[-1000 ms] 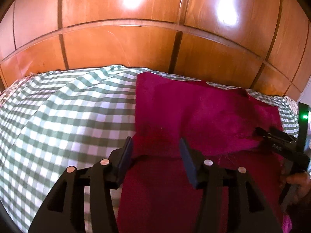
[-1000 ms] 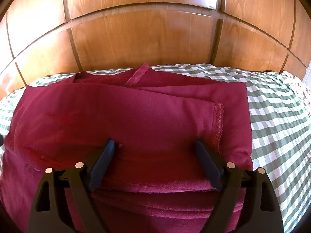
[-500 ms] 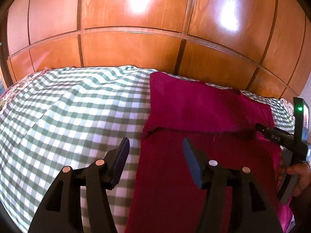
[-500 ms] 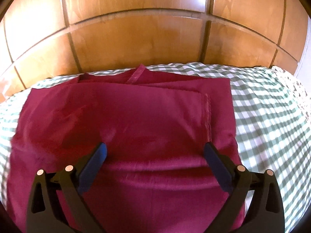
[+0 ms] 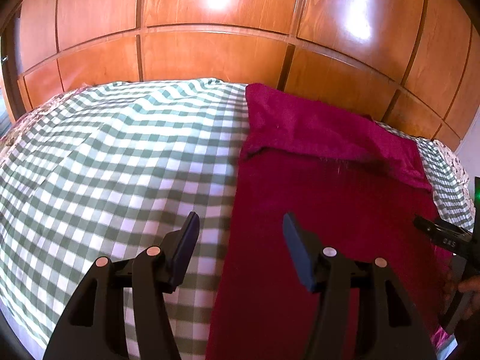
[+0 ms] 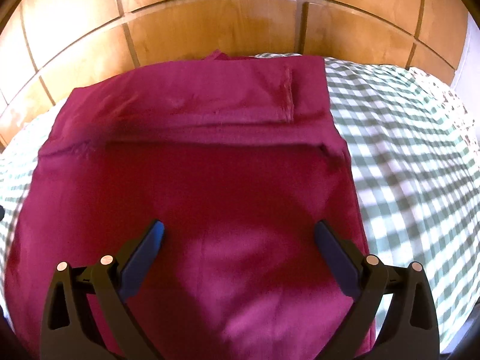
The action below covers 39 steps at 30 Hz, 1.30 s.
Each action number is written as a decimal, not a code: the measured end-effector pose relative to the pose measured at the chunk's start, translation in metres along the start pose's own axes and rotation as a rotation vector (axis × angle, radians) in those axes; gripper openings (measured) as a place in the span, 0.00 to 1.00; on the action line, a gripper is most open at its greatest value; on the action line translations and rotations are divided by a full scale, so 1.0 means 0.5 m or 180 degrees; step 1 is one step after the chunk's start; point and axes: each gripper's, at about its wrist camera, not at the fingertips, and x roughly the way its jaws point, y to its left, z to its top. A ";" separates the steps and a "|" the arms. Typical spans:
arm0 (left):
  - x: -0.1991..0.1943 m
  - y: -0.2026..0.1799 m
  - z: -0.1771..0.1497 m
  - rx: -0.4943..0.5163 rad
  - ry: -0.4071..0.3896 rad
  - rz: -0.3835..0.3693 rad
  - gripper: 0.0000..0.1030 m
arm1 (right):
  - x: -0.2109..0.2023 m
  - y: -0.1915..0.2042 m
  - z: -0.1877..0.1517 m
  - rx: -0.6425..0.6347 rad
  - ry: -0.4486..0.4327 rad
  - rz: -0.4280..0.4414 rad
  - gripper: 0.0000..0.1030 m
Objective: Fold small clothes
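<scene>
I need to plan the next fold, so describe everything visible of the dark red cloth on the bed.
The dark red woven cloth lies flat on the green-and-white checked bedsheet, its far end reaching the wooden panelled headboard. Its far part is folded back toward the camera, making a layered band with a stitched hem and a slightly frayed edge. The near part is one smooth layer. Neither tool grips it.

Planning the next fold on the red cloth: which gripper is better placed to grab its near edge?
Right. The right gripper hangs open squarely over the red cloth. The left gripper is also open but straddles the cloth's left edge, half over the checked sheet.
</scene>
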 end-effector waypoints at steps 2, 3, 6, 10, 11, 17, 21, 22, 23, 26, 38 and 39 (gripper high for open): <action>-0.001 0.005 -0.010 0.0006 0.0029 0.0009 0.57 | -0.012 -0.006 -0.019 0.0006 0.0006 0.0028 0.96; -0.002 0.007 -0.015 0.0012 0.0045 0.0013 0.57 | -0.017 -0.006 -0.024 0.0003 0.0009 0.0035 0.96; -0.004 0.015 -0.031 0.0031 0.0092 0.0022 0.57 | -0.033 -0.012 -0.042 -0.0017 0.0030 0.0047 0.96; -0.013 0.034 -0.051 0.0060 0.0158 0.0025 0.57 | -0.061 -0.027 -0.056 -0.0059 0.0043 0.0030 0.96; -0.017 0.042 -0.059 0.0072 0.0195 0.0017 0.57 | -0.071 -0.036 -0.061 -0.0049 0.0035 -0.0001 0.96; -0.043 0.096 -0.106 0.0052 0.0425 -0.0227 0.55 | -0.118 -0.117 -0.110 0.0224 0.0095 -0.0054 0.96; -0.077 0.109 -0.144 0.0073 0.0561 -0.0570 0.52 | -0.147 -0.156 -0.164 0.0399 0.0294 0.0145 0.93; -0.085 0.108 -0.153 0.0097 0.0589 -0.0644 0.52 | -0.154 -0.157 -0.176 0.0409 0.0320 0.0190 0.90; -0.094 0.105 -0.163 0.0140 0.0632 -0.0739 0.51 | -0.161 -0.155 -0.189 0.0400 0.0358 0.0219 0.83; -0.105 0.090 -0.184 0.0294 0.0751 -0.0892 0.38 | -0.180 -0.148 -0.226 0.0330 0.0500 0.0316 0.65; -0.128 0.075 -0.094 0.0042 0.0556 -0.1660 0.08 | -0.227 -0.116 -0.167 0.0352 0.0324 0.0973 0.11; -0.127 0.074 -0.081 -0.0008 0.0515 -0.1701 0.07 | -0.225 -0.119 -0.154 0.0394 0.0276 0.0997 0.11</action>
